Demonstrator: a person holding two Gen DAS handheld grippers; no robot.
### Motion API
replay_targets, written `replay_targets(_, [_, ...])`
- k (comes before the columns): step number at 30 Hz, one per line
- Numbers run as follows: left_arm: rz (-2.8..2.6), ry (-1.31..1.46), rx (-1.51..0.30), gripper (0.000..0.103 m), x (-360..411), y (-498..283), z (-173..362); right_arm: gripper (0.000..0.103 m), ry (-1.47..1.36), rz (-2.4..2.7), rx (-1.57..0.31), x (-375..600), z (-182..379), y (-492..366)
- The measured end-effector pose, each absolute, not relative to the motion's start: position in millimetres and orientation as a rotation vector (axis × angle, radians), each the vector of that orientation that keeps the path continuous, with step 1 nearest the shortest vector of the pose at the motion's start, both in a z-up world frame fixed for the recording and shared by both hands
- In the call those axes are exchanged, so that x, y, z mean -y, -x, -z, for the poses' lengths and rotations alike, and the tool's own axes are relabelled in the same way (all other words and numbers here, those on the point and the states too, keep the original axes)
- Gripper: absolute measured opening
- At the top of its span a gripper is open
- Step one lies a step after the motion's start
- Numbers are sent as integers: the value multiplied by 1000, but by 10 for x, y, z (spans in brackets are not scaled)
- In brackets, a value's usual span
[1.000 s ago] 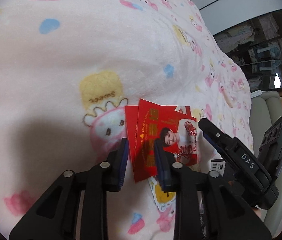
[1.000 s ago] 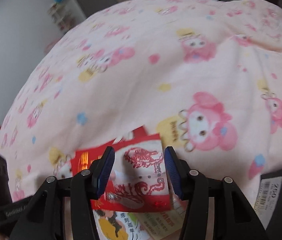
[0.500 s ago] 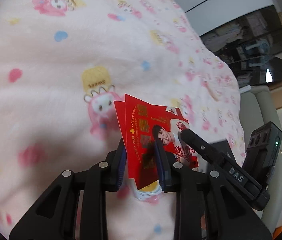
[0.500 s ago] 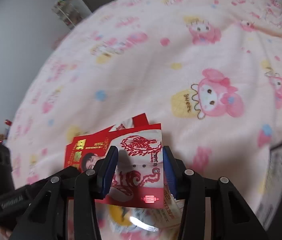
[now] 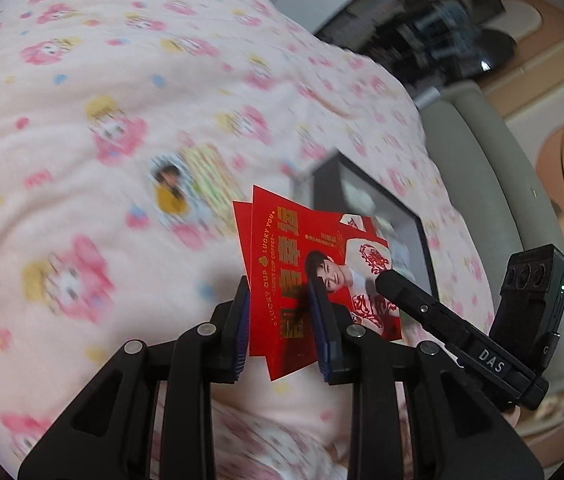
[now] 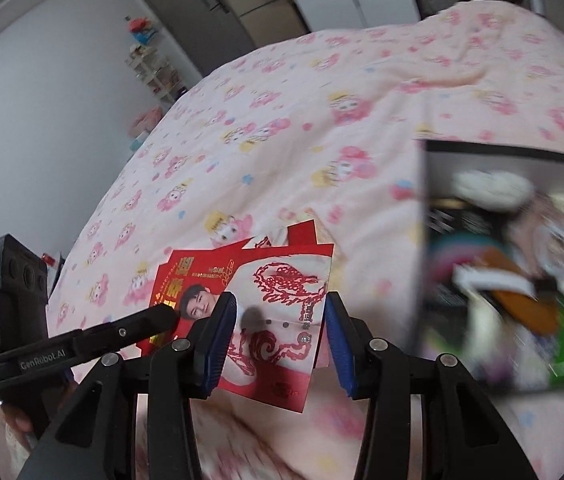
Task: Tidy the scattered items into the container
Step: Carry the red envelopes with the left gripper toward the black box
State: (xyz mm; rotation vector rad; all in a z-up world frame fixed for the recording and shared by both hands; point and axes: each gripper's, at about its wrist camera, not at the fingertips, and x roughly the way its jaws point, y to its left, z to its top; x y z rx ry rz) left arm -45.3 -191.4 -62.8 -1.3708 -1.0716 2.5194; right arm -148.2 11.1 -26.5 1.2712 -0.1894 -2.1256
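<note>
Red envelopes (image 5: pixel 282 280): thin, light, floppy, slick. Your left gripper (image 5: pixel 282 320) and right gripper (image 6: pixel 279 332) both pinch stack edges; box (image 6: pixel 422 240) right.

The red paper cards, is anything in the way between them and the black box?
Nothing visible. The red paper cards hang in both claws above the pink cartoon blanket, with only bare blanket before the open black box.

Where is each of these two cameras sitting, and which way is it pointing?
Left wrist: sits on the left gripper, looking forward and down along its fingers at red cards over a pink blanket; the right gripper's finger crosses at right.
Right wrist: sits on the right gripper, looking down at the same cards and a dark box.
Shared: cards, blanket, box, each other's gripper.
</note>
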Motion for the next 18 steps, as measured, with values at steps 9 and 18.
replay_targets(9, [-2301, 1551, 793, 28, 538, 422, 874, 42, -1379, 2233, 278, -1438, 473, 957])
replay_targets(18, [-2128, 1732, 680, 31, -56, 573, 1528, 42, -1629, 2193, 413, -2058, 1204, 831])
